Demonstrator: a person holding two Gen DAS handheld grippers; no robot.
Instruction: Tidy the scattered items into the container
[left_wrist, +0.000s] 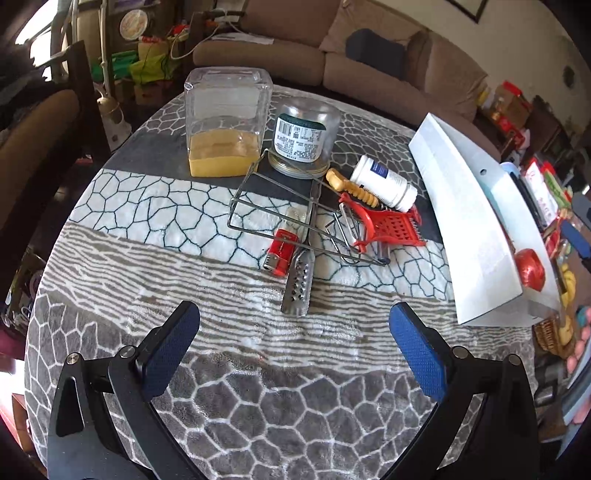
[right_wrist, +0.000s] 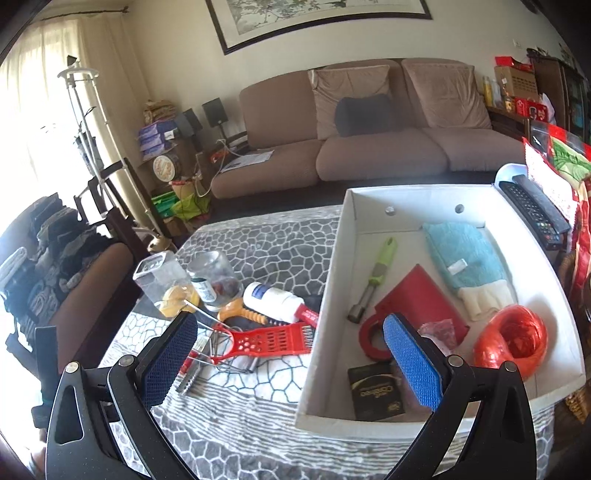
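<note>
Your white box (right_wrist: 332, 295) sits at the right edge of the tabletop (left_wrist: 221, 369), open at the top. Inside it lie a green-handled corer (right_wrist: 375, 275), a red board (right_wrist: 417, 299), a blue mitt (right_wrist: 463, 264), a red ribbon roll (right_wrist: 511, 341) and a dark packet (right_wrist: 375, 393).

The scattered things lie in a heap near the middle of the tabletop, just beside the box's left wall. A red grater (left_wrist: 388, 225) rests against a white bottle (left_wrist: 384, 182) lying on its side, with a yellow-handled tool (left_wrist: 351, 186) between them. A wire rack (left_wrist: 288, 218) lies over a metal grater (left_wrist: 301, 284) and touches a red lighter (left_wrist: 280, 253). Toward the far edge stand a square jar (left_wrist: 225, 122) with yellow contents and a round glass jar (left_wrist: 304, 138) set upside down on its lid.

Your left hand-held gripper (left_wrist: 295, 332) hovers above the tabletop's near part, its jaws spread wide and holding nothing. Your right hand-held gripper (right_wrist: 290, 349) is likewise released and empty, poised over the box's left wall, its left finger above the heap and its right finger above the box.
</note>
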